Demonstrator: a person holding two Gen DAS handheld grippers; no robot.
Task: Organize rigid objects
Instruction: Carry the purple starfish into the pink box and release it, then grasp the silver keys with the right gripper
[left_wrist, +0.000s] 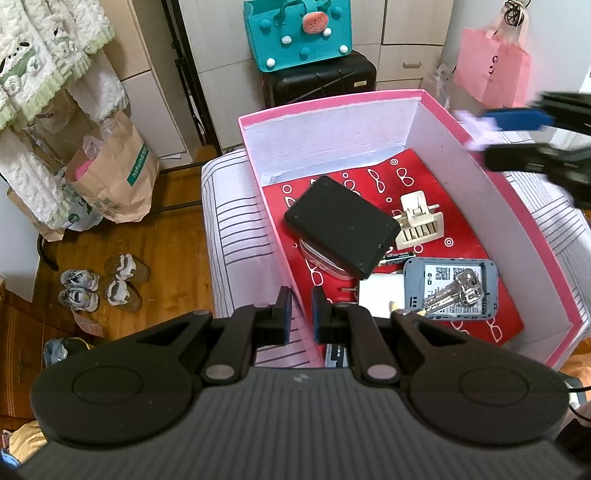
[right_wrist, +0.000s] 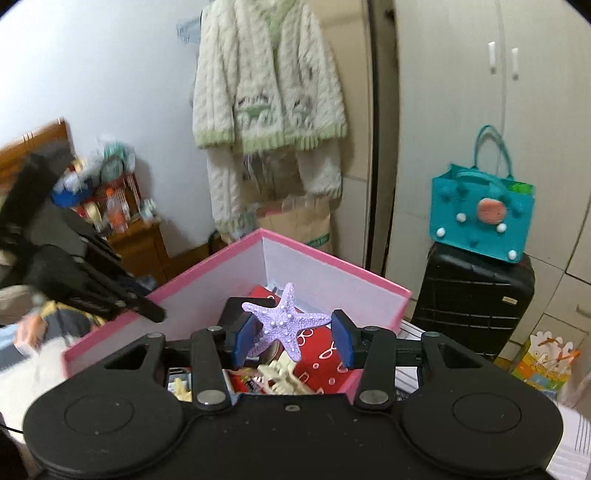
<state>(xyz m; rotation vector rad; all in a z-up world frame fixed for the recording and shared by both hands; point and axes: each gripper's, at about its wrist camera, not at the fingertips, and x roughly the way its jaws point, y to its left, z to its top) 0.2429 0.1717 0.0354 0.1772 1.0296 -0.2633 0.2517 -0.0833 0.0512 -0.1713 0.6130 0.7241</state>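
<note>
Left wrist view: left gripper (left_wrist: 300, 302) pinches the pink box (left_wrist: 436, 96) by its near wall, jaws closed on it. Inside lie a black case (left_wrist: 341, 225), keys (left_wrist: 456, 291) (on a grey device) and a cream clip (left_wrist: 419, 221).

Right wrist view: right gripper (right_wrist: 294, 341) holds a purple starfish (right_wrist: 284, 319) above the box.

Little can be read. A brown paper bag (left_wrist: 122, 177), on the floor well to the left of the left gripper (left_wrist: 300, 314), carries a green band with white lettering, too small to make out. Just right of its fingers, a grey device (left_wrist: 450, 288) bears a printed label with square codes; its text is unreadable.
</note>
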